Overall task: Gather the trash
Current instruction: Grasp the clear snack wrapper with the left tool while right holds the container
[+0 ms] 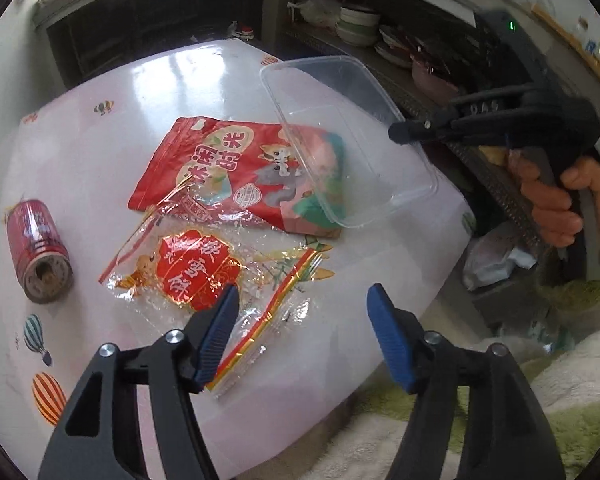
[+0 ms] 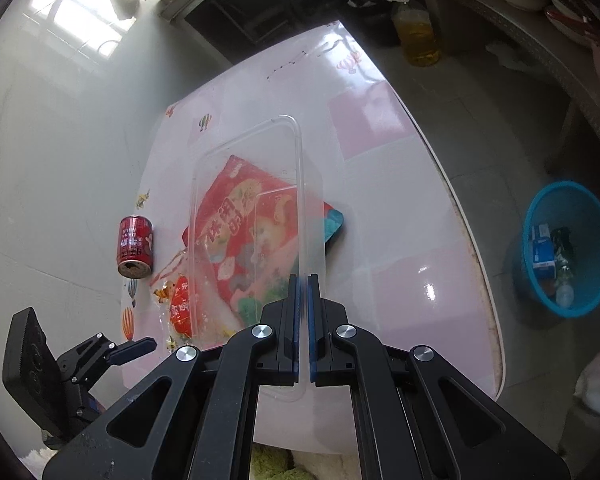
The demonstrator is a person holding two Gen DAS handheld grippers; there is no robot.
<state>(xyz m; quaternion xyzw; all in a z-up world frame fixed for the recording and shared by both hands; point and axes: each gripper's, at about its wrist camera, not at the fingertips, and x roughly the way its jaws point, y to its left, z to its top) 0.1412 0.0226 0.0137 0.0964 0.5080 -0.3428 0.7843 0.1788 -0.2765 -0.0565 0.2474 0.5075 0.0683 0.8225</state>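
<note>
On my left wrist camera the left gripper (image 1: 302,320) hangs with its blue fingers spread wide and nothing between them, above the near edge of the pink table (image 1: 100,168). Under its left finger lies a crinkled clear wrapper (image 1: 216,280) with red and gold print, partly hidden by that finger. Just beyond it sits a red snack bag (image 1: 228,168), its far-right part seen only through the clear plastic container (image 1: 340,136) held tilted above it. A red can (image 1: 38,250) lies on its side at the left, well apart from the bag. At the right, the right gripper (image 1: 400,132) pinches the container's rim — a hand (image 1: 556,208) grips its handle. The shelf behind is dark; I make out stacked bowls only.

On my right wrist camera the right gripper (image 2: 303,280) has its jaws closed on the container (image 2: 256,208) wall, and the bag (image 2: 256,232) shows blurred through the plastic. The can (image 2: 135,246) lies left, the wrapper (image 2: 178,300) near it, half covered. Low on the left the left gripper (image 2: 134,348) is cut off — one finger visible. On the floor at the right stands a blue basket (image 2: 596,216) holding rubbish I cannot identify.
</note>
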